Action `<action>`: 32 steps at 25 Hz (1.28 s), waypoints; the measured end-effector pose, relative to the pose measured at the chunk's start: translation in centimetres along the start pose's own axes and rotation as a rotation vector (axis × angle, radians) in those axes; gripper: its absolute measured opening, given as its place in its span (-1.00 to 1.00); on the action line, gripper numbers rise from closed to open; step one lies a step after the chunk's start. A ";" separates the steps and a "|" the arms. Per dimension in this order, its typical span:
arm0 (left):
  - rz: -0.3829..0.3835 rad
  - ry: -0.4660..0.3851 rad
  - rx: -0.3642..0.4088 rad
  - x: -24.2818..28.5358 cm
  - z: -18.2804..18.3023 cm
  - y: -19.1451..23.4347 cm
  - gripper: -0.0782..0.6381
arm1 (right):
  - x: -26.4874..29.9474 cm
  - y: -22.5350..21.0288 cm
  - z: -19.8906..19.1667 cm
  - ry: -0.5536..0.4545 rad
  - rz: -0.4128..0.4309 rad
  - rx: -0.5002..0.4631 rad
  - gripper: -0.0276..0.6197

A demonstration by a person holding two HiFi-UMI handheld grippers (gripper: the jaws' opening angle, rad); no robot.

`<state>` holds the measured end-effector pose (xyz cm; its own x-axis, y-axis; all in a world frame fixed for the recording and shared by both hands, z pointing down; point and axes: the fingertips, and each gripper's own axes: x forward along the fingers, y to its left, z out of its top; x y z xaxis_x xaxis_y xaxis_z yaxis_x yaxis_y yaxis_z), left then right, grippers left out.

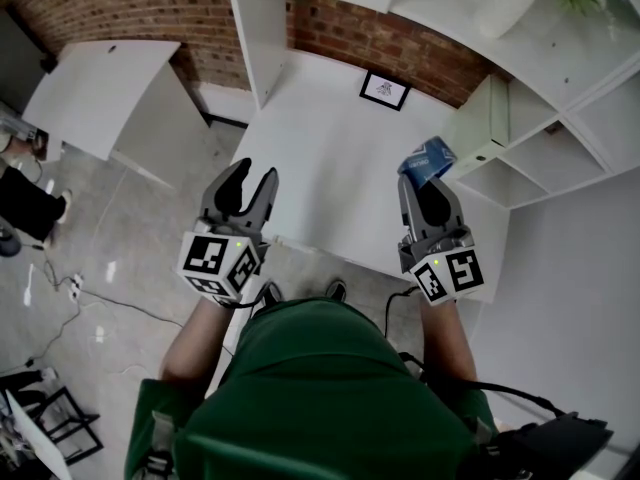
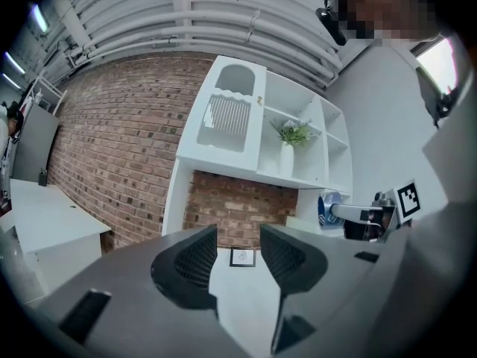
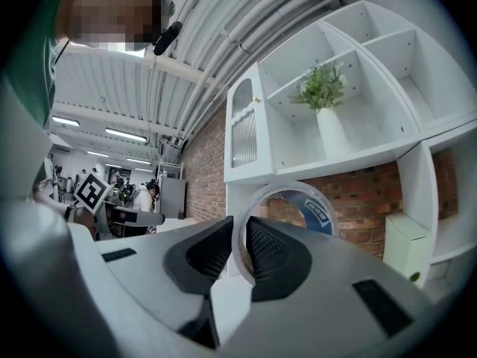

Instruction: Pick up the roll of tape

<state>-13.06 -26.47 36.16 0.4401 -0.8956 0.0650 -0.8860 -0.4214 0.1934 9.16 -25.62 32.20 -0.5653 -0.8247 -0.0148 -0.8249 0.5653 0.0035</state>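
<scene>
Two claws: right claw [image 3: 238,236] pinches the roll of tape [image 3: 319,213], hole facing forward; left claw [image 2: 238,239] wide, empty.

The picture frame [image 1: 385,90] stands at the desk's [image 1: 320,158] twelve o'clock, the roll of tape [image 1: 430,156] held over its three o'clock.

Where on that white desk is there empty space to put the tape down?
Nearly all the white desk is bare, from the framed picture at the brick wall to the near edge. Crowded at right, where the right gripper holds the roll of tape beside the shelves.
</scene>
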 end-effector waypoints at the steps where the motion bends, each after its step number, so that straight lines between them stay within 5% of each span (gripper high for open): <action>1: 0.001 -0.001 -0.001 0.0 0.0 -0.1 -0.24 | 0.0 0.0 0.0 0.001 0.003 0.000 -0.70; 32: 0.067 -0.004 -0.023 2.5 -1.5 -4.6 -0.25 | -1.8 -4.6 -0.9 0.026 0.091 0.001 -0.70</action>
<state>-7.65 -26.59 36.85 0.3794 -0.9222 0.0747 -0.9099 -0.3573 0.2109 13.99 -26.71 33.11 -0.6375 -0.7703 0.0119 -0.7704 0.6376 0.0024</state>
